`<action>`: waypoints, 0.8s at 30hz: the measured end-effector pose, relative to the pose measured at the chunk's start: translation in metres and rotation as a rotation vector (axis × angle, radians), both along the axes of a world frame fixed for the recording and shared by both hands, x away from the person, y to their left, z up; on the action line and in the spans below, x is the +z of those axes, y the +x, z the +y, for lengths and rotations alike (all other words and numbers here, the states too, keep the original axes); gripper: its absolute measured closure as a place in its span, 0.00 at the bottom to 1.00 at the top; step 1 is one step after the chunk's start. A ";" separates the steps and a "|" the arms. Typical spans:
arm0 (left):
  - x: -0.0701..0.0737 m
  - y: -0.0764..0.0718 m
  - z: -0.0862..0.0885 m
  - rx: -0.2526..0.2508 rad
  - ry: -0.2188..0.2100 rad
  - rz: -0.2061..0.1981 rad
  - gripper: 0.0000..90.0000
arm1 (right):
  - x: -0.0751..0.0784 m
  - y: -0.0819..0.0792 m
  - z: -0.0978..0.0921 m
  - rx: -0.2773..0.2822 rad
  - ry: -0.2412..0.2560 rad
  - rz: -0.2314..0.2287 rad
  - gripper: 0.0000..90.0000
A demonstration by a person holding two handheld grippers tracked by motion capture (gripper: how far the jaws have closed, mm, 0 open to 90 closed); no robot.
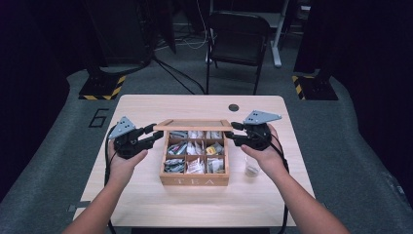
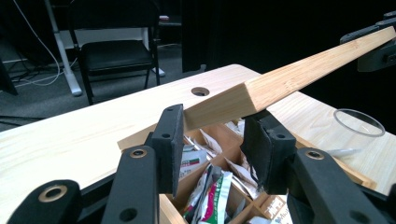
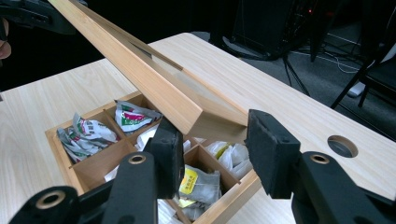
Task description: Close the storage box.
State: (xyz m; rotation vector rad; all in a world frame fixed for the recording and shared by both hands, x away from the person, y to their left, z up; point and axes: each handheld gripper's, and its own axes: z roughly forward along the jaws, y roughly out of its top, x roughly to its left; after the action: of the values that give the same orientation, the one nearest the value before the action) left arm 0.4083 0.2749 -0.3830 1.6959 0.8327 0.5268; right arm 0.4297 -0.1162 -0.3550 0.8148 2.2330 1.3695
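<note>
Three pale letters, "TEA", read across the front wall of the light wooden compartment box (image 1: 195, 181) standing mid-table on the pale wooden table (image 1: 146, 195); a grey "6" (image 1: 99, 117) is marked on the floor to the left. Its square compartments hold paper tea sachets (image 3: 130, 117), some with red and green printing too small for me to read, one with a yellow label (image 3: 189, 181).

I hold my left gripper (image 2: 212, 140) at the left end of the box's hinged wooden lid (image 1: 194, 125), which is raised at the far side. My jaws are spread, and the lid's end grain sits between their pads (image 2: 173, 140), resting at the inner pad; I cannot tell whether they pinch it.

My right gripper (image 3: 212, 149) meets the lid's right end, jaws spread wide, the corner near the left pad. A clear plastic cup (image 1: 252, 168) stands just right of the box.
</note>
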 end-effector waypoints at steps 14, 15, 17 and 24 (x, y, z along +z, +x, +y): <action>-0.019 -0.015 0.001 -0.008 0.003 0.000 0.64 | -0.021 -0.018 -0.002 -0.004 0.006 -0.007 0.61; -0.021 -0.016 0.001 -0.010 0.003 0.002 0.64 | -0.023 -0.020 -0.001 -0.010 0.009 0.000 0.61; -0.024 -0.018 0.001 -0.012 0.006 -0.002 0.64 | -0.027 -0.022 -0.002 -0.008 0.012 0.008 0.61; -0.032 -0.024 0.002 -0.019 0.004 -0.004 0.64 | -0.035 -0.028 -0.003 -0.007 0.009 0.010 0.61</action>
State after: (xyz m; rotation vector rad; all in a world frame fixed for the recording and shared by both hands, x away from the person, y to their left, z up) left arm 0.3839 0.2765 -0.4151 1.7044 0.8122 0.5189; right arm 0.4018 -0.1188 -0.3900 0.8335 2.2310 1.3759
